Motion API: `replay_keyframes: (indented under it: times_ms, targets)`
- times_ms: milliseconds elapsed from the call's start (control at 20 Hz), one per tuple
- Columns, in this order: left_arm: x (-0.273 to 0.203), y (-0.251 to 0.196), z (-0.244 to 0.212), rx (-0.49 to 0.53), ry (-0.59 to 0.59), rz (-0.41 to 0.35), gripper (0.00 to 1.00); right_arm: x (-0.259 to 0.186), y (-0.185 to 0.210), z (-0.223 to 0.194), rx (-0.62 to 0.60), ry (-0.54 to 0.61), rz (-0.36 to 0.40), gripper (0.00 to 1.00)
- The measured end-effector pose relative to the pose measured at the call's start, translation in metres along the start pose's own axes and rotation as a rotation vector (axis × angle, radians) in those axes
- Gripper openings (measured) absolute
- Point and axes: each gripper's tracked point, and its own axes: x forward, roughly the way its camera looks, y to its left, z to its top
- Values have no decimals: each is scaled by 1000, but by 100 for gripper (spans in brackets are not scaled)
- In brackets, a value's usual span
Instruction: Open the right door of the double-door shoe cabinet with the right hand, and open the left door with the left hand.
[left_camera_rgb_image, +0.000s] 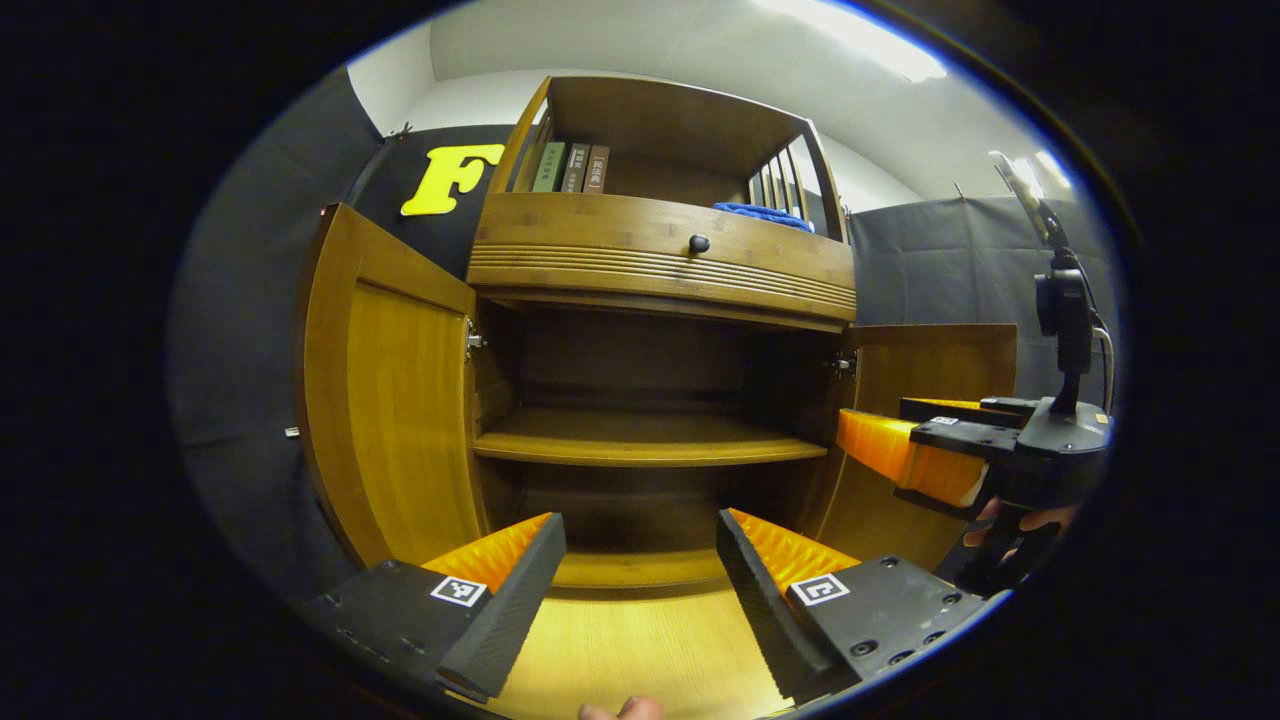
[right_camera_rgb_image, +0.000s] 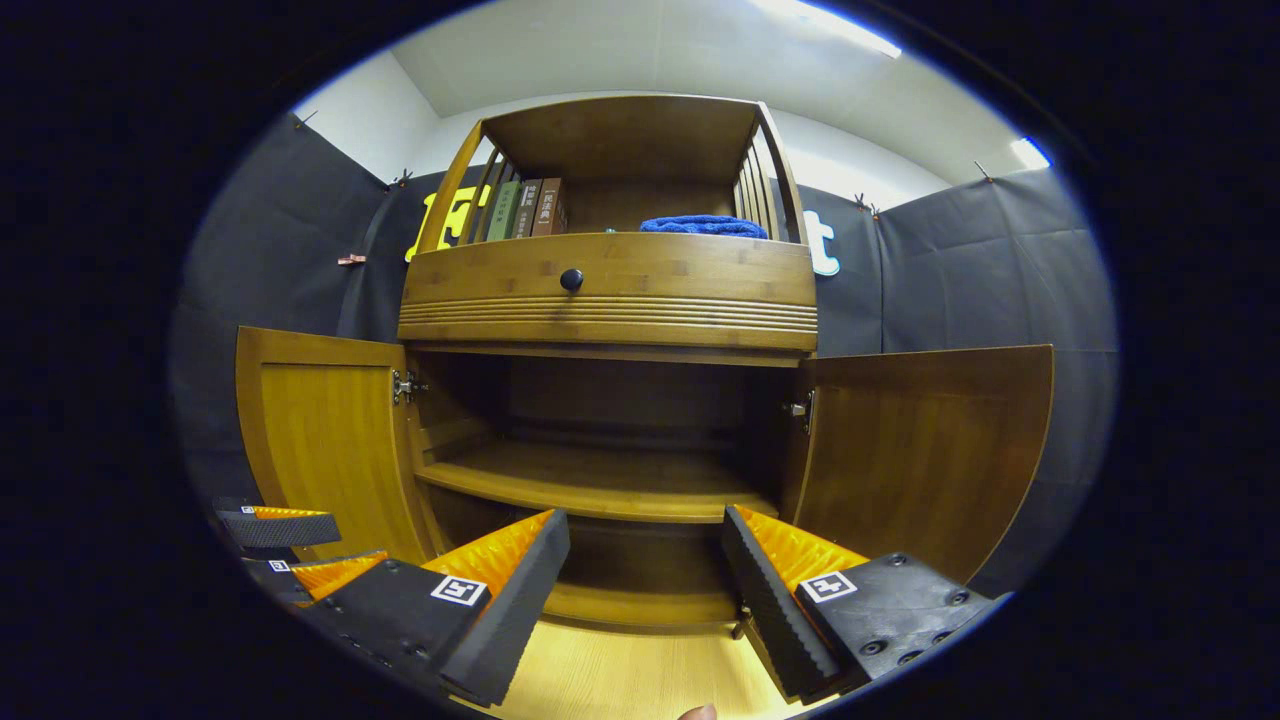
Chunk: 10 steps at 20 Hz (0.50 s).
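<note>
– How do the grippers stand?
– The left gripper (left_camera_rgb_image: 640, 560) is spread wide and holds nothing; the right gripper (right_camera_rgb_image: 645, 560) is spread and empty too.
– And the shoe cabinet (right_camera_rgb_image: 610, 300)?
– Just ahead. Its left door (left_camera_rgb_image: 390, 390) and right door (right_camera_rgb_image: 925, 450) both swing fully outward, baring an inner shelf (right_camera_rgb_image: 590, 485).
– Above?
– A drawer knob (right_camera_rgb_image: 571, 279), books (right_camera_rgb_image: 525, 208) at the top shelf's left end, a blue cloth (right_camera_rgb_image: 705, 226) toward its right.

Each claw (left_camera_rgb_image: 640, 570) has two wedge-shaped fingers (left_camera_rgb_image: 505, 605) with ribbed inner faces, bolted to dark plates carrying round screws and small square black-and-white markers. The right claw (left_camera_rgb_image: 925, 455), seen from the left gripper view, sits on a dark body topped by a black camera post with a cable.
</note>
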Motion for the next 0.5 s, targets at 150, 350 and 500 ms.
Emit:
replay_keyframes:
  times_ms: [150, 350, 500]
  targets:
    - [1, 1, -1, 6, -2, -1, 94, 0, 3, -3, -4, 3, 1, 96]
    - [1, 0, 1, 23, -11, -8, 95, -2, 3, 4, 7, -19, -6, 98]
    - [2, -3, -1, 26, -5, -14, 95, -3, 0, 4, -9, -25, -11, 97]
